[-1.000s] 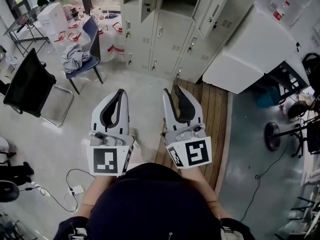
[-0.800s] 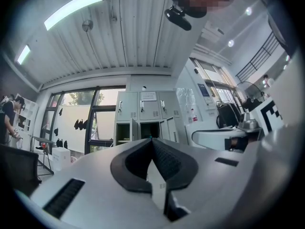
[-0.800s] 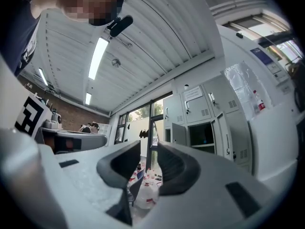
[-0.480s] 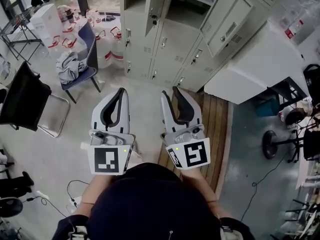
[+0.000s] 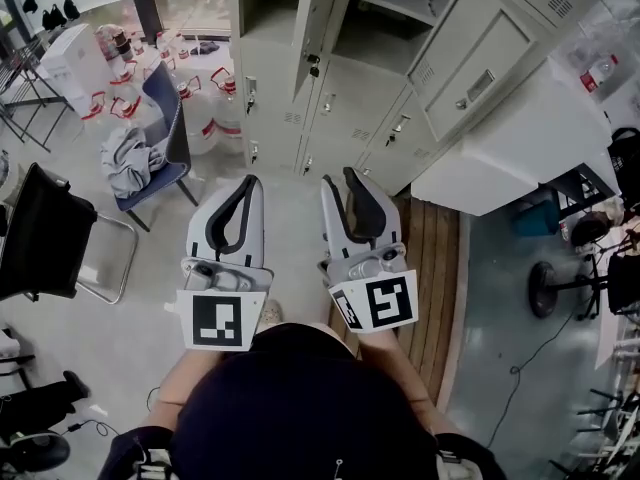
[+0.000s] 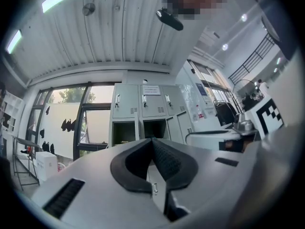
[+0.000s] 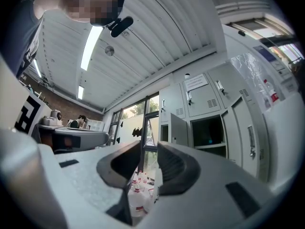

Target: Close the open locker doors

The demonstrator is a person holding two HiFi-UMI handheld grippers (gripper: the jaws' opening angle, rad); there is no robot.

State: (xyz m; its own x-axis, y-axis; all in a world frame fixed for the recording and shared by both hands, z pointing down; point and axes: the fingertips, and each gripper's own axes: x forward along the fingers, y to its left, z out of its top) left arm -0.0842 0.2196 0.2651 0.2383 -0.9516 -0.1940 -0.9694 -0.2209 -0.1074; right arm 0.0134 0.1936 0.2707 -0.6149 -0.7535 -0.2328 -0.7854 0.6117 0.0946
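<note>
No print is legible anywhere. The white paper notice (image 6: pixel 151 89) on a grey metal locker door (image 6: pixel 152 107), beyond the left claw (image 6: pixel 153 140), is too small to read. The claw's marker cube (image 5: pixel 212 320) bears only black squares.

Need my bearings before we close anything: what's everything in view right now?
lockers: one bank, grey, top centre
open locker doors: two, grey, swung out of that bank
blue chair: one, blue, left of lockers
clothes: one heap, grey, on blue chair's seat
black chair: one, black, left edge
water jugs: several, clear with red handles, floor between blue chair and lockers
white cabinet: one, white, right of lockers
wooden platform: one, brown, floor under right gripper
stand: one, black, round base, right edge
left gripper: one, grey, jaws together, empty
right gripper: one, grey, jaws apart, empty
</note>
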